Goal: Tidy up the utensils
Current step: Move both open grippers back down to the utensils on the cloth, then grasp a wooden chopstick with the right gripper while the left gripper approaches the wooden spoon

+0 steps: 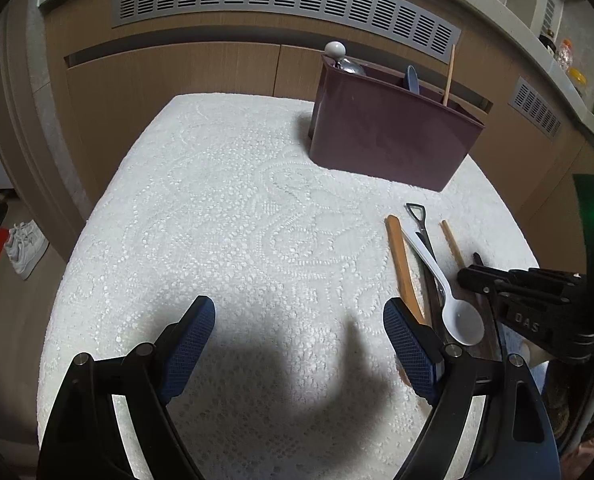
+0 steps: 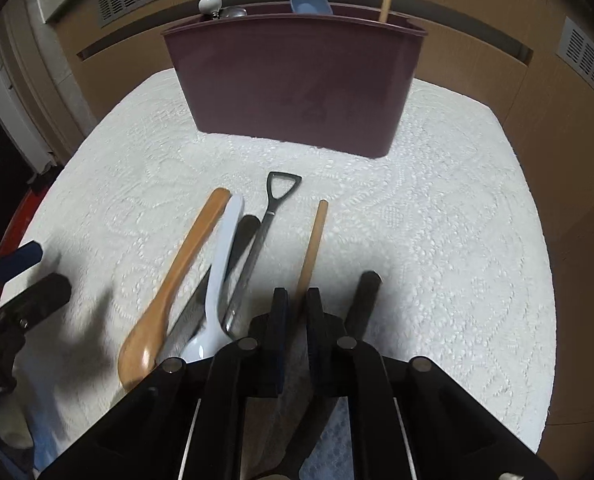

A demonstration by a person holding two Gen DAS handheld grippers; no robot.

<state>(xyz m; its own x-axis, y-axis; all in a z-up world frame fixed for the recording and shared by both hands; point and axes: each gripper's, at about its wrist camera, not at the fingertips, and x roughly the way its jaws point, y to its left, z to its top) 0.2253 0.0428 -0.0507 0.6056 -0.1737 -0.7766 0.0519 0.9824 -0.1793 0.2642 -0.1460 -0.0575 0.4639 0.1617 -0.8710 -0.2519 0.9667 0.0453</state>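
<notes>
Right gripper (image 2: pixel 297 300) clamped on a wooden chopstick (image 2: pixel 315 236) lying on the white lace tablecloth (image 2: pixel 437 240), left gripper (image 1: pixel 299 332) spread wide over bare cloth holding nothing, wooden spoon (image 2: pixel 177 272), white spoon (image 2: pixel 221 268) beside it, maroon utensil holder (image 2: pixel 293 84) behind

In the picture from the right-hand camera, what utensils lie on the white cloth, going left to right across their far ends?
Wooden spoon → white plastic spoon → shovel-handled metal utensil → wooden chopstick, which the right tongs have closed on → a dark handle.
</notes>
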